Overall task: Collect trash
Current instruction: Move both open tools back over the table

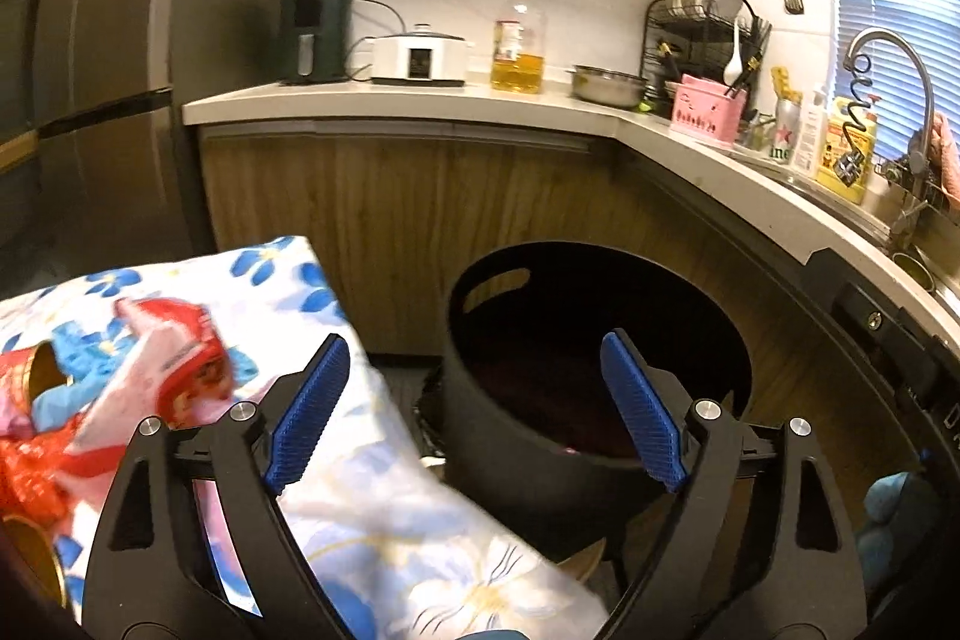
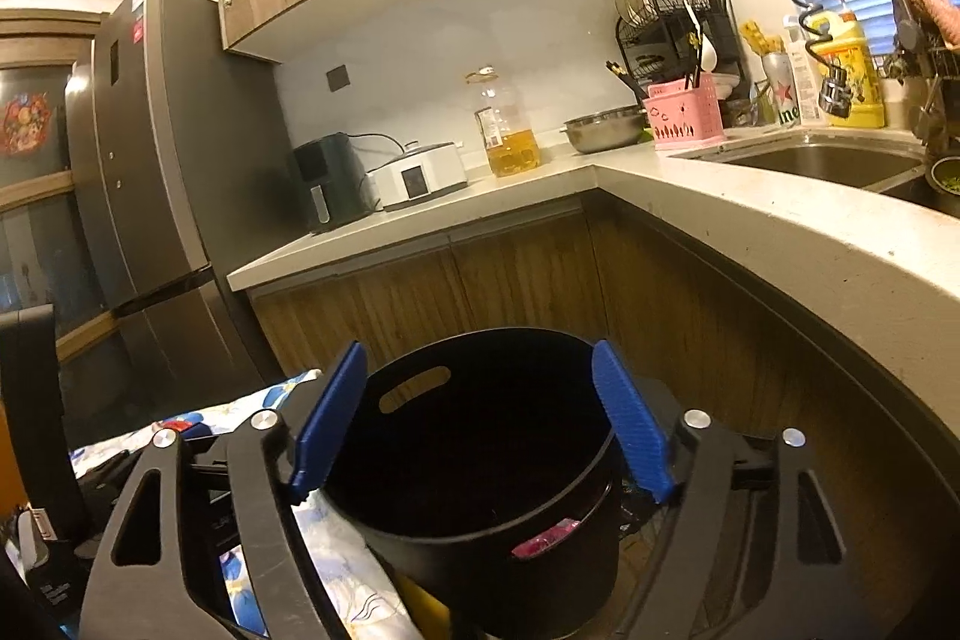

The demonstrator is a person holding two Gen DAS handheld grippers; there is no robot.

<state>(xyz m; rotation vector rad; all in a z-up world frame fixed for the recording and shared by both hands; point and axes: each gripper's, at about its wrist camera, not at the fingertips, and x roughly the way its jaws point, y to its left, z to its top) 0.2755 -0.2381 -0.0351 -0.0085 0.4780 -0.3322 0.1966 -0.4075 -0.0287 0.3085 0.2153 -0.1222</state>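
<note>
Both the left gripper (image 1: 474, 412) and right gripper (image 2: 480, 424) gape wide and empty over the black bin (image 1: 600, 370), while red wrappers (image 1: 180, 370) at nine o'clock on the floral cloth (image 1: 372, 490) risk sliding floorward if snagged.

1. The left gripper (image 1: 474, 412) has matte black plastic linkage arms with triangular cut-outs.
2. Its fingers (image 1: 309, 412) carry ribbed blue rectangular pads.
3. Round silver screws mark each pivot.
4. The right gripper (image 2: 480, 424) is identical: black frame, ribbed blue pads (image 2: 630, 430), silver pivot screws.
</note>
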